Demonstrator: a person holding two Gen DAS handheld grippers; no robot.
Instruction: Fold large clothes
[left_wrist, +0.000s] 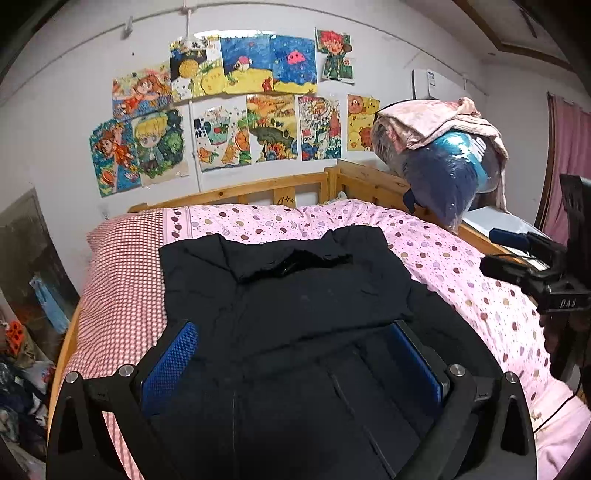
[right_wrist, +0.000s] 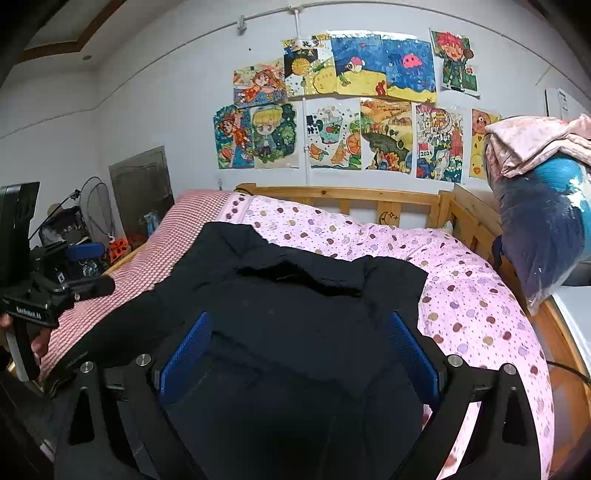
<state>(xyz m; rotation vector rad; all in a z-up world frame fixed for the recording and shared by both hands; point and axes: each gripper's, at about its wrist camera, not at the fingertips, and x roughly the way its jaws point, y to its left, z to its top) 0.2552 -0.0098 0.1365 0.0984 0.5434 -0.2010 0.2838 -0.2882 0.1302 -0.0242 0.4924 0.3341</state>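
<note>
A large black jacket (left_wrist: 295, 295) lies spread flat on the bed, collar toward the headboard; it also shows in the right wrist view (right_wrist: 295, 314). My left gripper (left_wrist: 291, 328) is open with its blue pads wide apart, hovering above the jacket's lower half, holding nothing. My right gripper (right_wrist: 299, 325) is open the same way above the jacket. The right gripper also shows at the right edge of the left wrist view (left_wrist: 517, 254), open. The left gripper shows at the left edge of the right wrist view (right_wrist: 88, 267), open.
The bed has a pink dotted quilt (left_wrist: 461, 280) and a red checked pillow (left_wrist: 122, 266). A wooden headboard (left_wrist: 258, 190) stands behind. A plastic bag of bedding (left_wrist: 447, 166) sits on the right rail. Clutter lies on the floor at left (left_wrist: 22, 354).
</note>
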